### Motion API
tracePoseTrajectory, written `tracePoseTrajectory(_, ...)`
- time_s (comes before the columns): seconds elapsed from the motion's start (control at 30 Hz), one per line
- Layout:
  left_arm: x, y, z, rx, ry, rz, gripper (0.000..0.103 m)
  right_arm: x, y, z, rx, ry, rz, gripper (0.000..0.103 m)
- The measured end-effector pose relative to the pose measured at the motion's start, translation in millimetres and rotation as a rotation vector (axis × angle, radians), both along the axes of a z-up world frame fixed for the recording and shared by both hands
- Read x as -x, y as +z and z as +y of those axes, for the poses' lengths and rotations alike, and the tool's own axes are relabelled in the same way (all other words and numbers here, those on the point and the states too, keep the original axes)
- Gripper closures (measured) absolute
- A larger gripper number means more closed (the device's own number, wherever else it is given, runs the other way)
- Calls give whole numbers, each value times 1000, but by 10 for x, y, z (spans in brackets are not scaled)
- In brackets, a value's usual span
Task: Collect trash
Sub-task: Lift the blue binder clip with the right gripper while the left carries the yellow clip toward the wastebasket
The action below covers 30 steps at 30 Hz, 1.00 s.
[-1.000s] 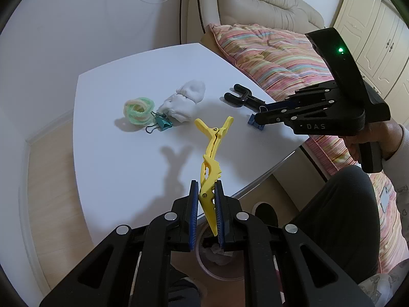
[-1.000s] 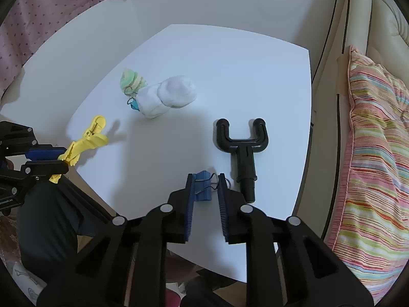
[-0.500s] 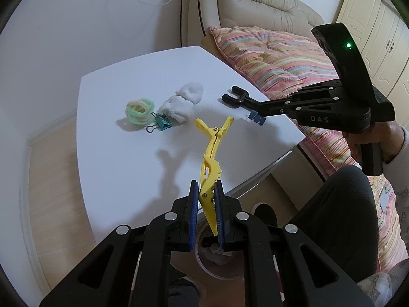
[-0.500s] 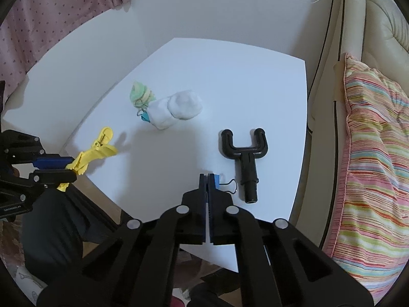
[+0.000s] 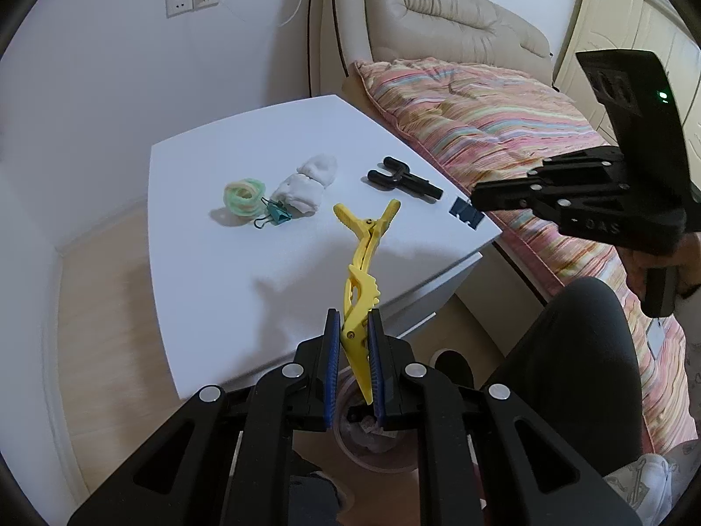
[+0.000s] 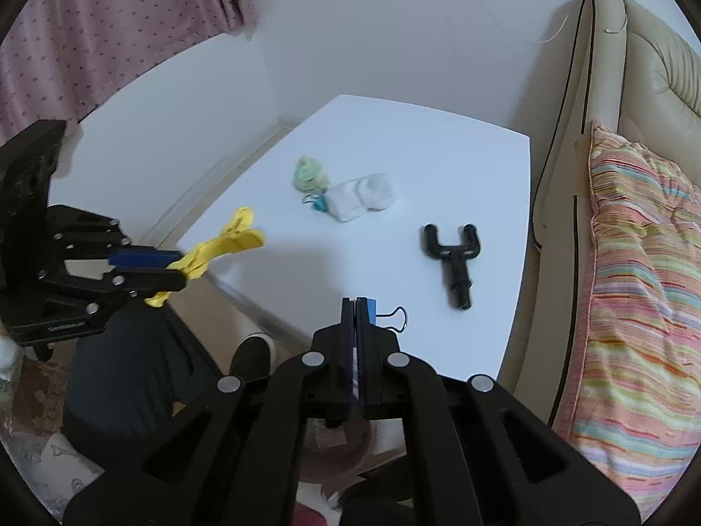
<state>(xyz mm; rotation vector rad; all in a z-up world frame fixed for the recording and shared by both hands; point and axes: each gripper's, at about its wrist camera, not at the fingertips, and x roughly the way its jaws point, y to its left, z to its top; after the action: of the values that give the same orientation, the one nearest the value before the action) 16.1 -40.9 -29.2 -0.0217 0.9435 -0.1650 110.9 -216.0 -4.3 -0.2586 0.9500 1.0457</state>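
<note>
Pinching a blue binder clip (image 6: pixel 371 307), the right gripper (image 6: pixel 355 307) now carries it clear of the white table (image 6: pixel 420 140); a second ago its jaws stood apart around the clip on the near edge, and they have just closed. Likely next: the pink bin (image 5: pixel 377 451) below. The left gripper (image 5: pixel 354 328) stays clamped on the yellow hair clip (image 5: pixel 366 254). Only the right view shows the clip's wire handle; the left view shows its blue body (image 5: pixel 468 212) and the teal binder clip (image 5: pixel 277 215) far left more clearly.
</note>
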Motion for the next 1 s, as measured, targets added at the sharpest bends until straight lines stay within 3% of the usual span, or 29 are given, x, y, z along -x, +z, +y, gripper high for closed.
tracePoseTrajectory(0.33,240,-64,-120,9,0,7,91,446,26,-155,-22,25,12,102)
tracePoseTrajectory(0.8,437,-98,-117,24,12,20,91,839,-274,-44,1,120,100,99)
tracePoseTrajectory(0.83,443,-93,-113,24,13,18,91,839,-289,-34,10,115,95,86)
tracePoseTrajectory(0.87,443,-89,-112,24,14,17,91,839,-302,-29,20,109,86,49)
tracePoseTrajectory(0.93,435,-88,-116,24,15,16,91,821,-310,-51,7,88,83,11)
tracePoseTrajectory(1.0,436,-89,-114,24,14,17,91,792,-301,-75,-5,68,79,11)
